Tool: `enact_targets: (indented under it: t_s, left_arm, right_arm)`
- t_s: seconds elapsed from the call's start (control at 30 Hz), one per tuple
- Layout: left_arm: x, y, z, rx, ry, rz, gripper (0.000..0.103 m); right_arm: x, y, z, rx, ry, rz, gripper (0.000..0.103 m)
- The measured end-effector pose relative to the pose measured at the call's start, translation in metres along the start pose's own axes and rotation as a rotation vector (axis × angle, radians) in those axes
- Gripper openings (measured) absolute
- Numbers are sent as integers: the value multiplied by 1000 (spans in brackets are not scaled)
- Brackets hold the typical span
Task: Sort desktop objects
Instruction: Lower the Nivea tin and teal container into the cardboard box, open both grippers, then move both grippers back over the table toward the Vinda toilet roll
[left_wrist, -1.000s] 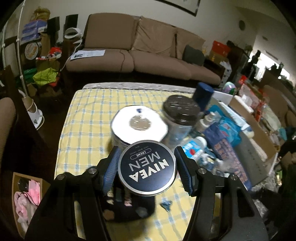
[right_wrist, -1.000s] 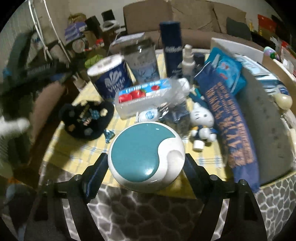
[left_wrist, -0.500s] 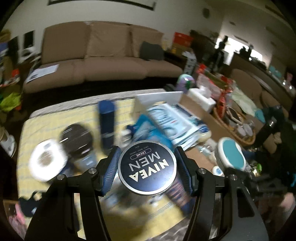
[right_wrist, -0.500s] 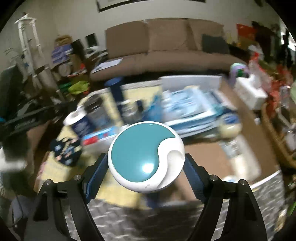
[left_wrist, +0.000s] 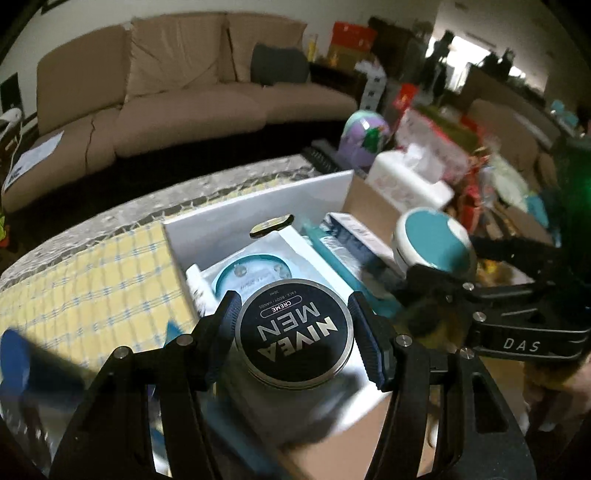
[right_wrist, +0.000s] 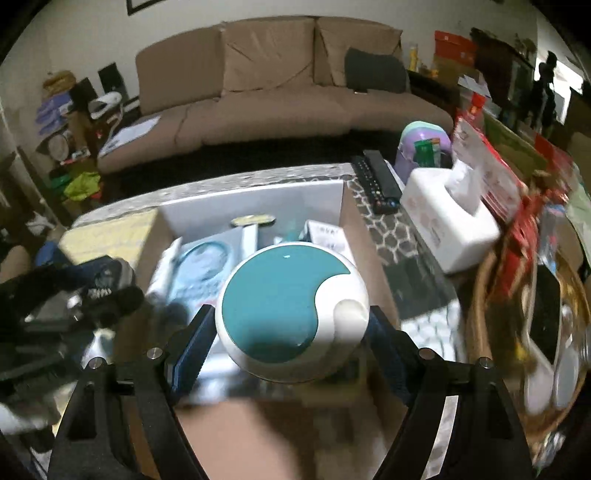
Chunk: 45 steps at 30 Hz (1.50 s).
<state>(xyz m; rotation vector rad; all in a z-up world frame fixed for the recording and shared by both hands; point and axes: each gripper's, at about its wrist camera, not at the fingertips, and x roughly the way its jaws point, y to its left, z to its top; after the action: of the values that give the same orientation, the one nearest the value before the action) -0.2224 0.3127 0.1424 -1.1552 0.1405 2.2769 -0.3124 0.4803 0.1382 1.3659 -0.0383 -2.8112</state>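
The left gripper (left_wrist: 293, 325) has its jaws closed partway on a dark round tin (left_wrist: 294, 328), held flat with the lid up, above the open cardboard box (left_wrist: 258, 206) at the far end of the surface. The right gripper (right_wrist: 291, 332) has its jaws set wide around a white and teal round case (right_wrist: 291, 314), gripped by its sides over the same box. Inside the box lie a pale blue round pack (left_wrist: 251, 275) and other small packets.

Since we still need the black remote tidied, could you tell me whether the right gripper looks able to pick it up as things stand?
Probably not yet: the right gripper is shut on the teal and white case. The remote lies uncovered on the table beyond the box.
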Motion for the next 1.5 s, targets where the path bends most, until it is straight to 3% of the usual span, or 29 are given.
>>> enact_targets:
  t_s: [0.1, 0.27, 0.33, 0.4, 0.47, 0.57, 0.77, 0.93, 1.1, 1.3, 1.5]
  left_arm:
    - [28, 6, 11, -10, 53, 13, 57]
    - [53, 13, 20, -47, 69, 21, 57]
    - [55, 17, 19, -64, 67, 21, 69]
    - [54, 21, 20, -81, 50, 10, 94]
    - [45, 21, 19, -89, 33, -3, 99]
    - [17, 25, 15, -116, 4, -44, 99]
    - [-73, 30, -4, -75, -112, -54, 103]
    - [-147, 58, -42, -98, -167, -76, 103]
    - [-206, 104, -102, -133, -182, -14, 103]
    - [-248, 168, -172, -170, -152, 74, 103]
    - [-263, 230, -220, -222, -132, 158, 103]
  right_arm:
    - [32, -5, 16, -11, 32, -10, 83]
    - [72, -14, 27, -16, 76, -40, 83]
    - [83, -17, 28, -4, 92, -32, 83]
    - [89, -22, 28, 31, 110, -17, 84]
    - [82, -25, 27, 63, 90, -7, 84]
    - [56, -27, 27, 89, 42, 7, 85]
    - [-13, -18, 23, 74, -31, 37, 85]
    - [-54, 17, 4, 13, -43, 74, 89]
    - [-87, 68, -28, -47, -59, 106, 96]
    - [-113, 140, -61, -129, -60, 177, 97]
    - [-118, 209, -83, -140, -52, 308, 100]
